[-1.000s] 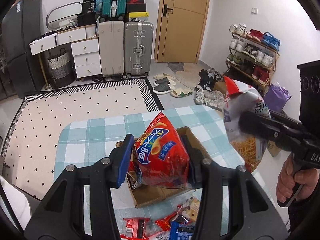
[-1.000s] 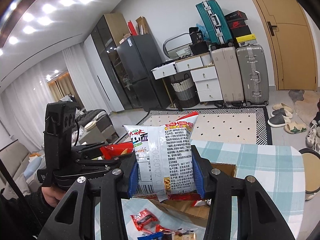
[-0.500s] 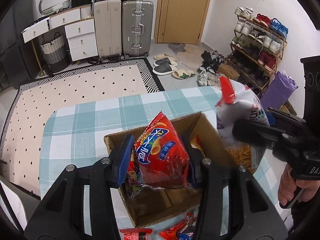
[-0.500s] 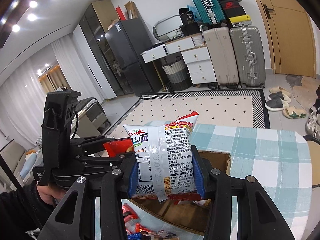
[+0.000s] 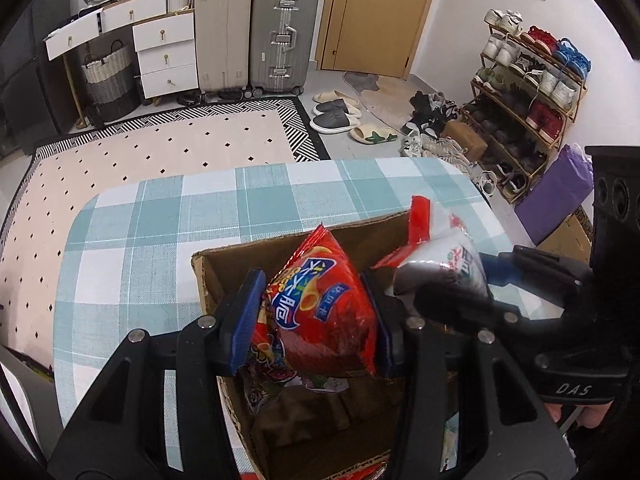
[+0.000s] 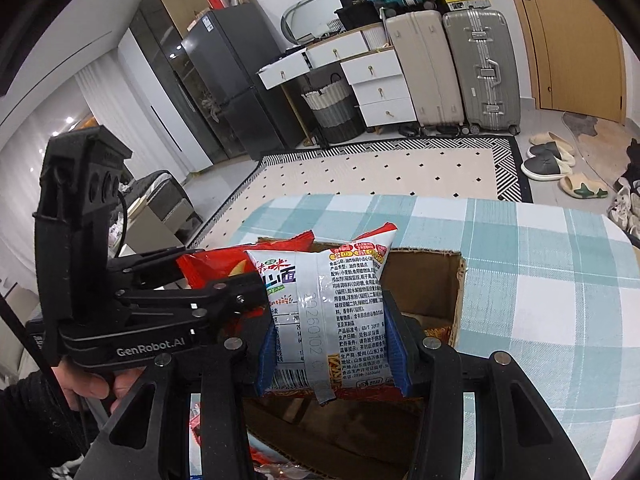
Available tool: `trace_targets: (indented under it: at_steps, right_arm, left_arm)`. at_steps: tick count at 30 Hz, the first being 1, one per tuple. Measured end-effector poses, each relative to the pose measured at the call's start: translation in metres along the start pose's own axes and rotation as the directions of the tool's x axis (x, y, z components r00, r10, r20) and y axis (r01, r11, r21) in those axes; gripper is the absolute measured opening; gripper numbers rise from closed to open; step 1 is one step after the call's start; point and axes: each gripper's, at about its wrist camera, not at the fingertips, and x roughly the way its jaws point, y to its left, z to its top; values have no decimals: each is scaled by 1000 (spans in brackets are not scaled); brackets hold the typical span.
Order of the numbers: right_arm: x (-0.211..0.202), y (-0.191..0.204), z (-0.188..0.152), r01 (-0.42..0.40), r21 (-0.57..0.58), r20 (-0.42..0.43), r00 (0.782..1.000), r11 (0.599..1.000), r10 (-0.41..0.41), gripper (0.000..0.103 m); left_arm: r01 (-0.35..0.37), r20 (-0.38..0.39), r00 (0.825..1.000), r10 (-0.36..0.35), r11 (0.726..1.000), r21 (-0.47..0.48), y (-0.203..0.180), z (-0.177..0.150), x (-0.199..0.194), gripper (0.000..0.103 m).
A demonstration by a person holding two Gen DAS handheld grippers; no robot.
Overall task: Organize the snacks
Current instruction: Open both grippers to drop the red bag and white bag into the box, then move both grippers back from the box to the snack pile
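Left hand-held gripper (image 5: 310,320) clamped on red snack bag (image 5: 320,304); right hand-held gripper (image 6: 330,344) clamped on white noodle packet (image 6: 328,312). Both over open cardboard box (image 5: 224,264) on bench (image 5: 160,220). Advice: lower inside walls, release separately, avoid crushing.

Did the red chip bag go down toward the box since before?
Yes. The red chip bag, held in the left gripper, has come down: it now sits low inside the cardboard box, whose walls rise around it.
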Motion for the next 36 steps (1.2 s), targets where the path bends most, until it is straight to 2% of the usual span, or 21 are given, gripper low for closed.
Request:
trace_targets:
  at_steps: [4,6,7,8,11,18,24,27,29,36]
  right_arm:
    - [4,1,-4,51,-23,2,999,998,-51,52]
    - [1,4,-5,77,-45,14,997,996,-77,53]
    - [-3,7,-5,77,-56,26,997,995,-76,55]
    - [-7,9,-4,77,-60,36,997,995,-75,58]
    - [-26,17,-6,69,-64,83,995,996,-64,64]
    - [-78,44,-26,74,-91,172,983,993,-58,67]
    - [-119,67,-60,90,-122,276,960,988,-53,77]
    - [-131,75,-79,85,-121,301,952,989,-45,78]
    - [-140,82,-91,93,-126,321,946,988,-48,83]
    - [-166,110,-131,93,-143,368,929,985,-34,90]
  left_arm:
    - [-4,-10,1000,4,1000,-13,7,-4,6,49]
    - [-6,-33,999,5,1000,-28,10,-6,8,62]
    - [-10,-33,999,9,1000,-29,11,-7,7,64]
    - [-17,-22,1000,17,1000,-26,11,-7,4,66]
    - [-48,18,999,49,998,-28,12,-12,-13,80]
    - [-31,71,997,34,999,-45,8,-37,-62,80]
    - [-59,119,991,64,997,-49,-1,-62,-106,81]
    - [-80,167,982,87,996,-45,-7,-75,-131,83]
    - [-95,197,975,102,995,-42,-12,-85,-145,85]
    - [-114,284,952,113,993,-16,-33,-125,-192,87]
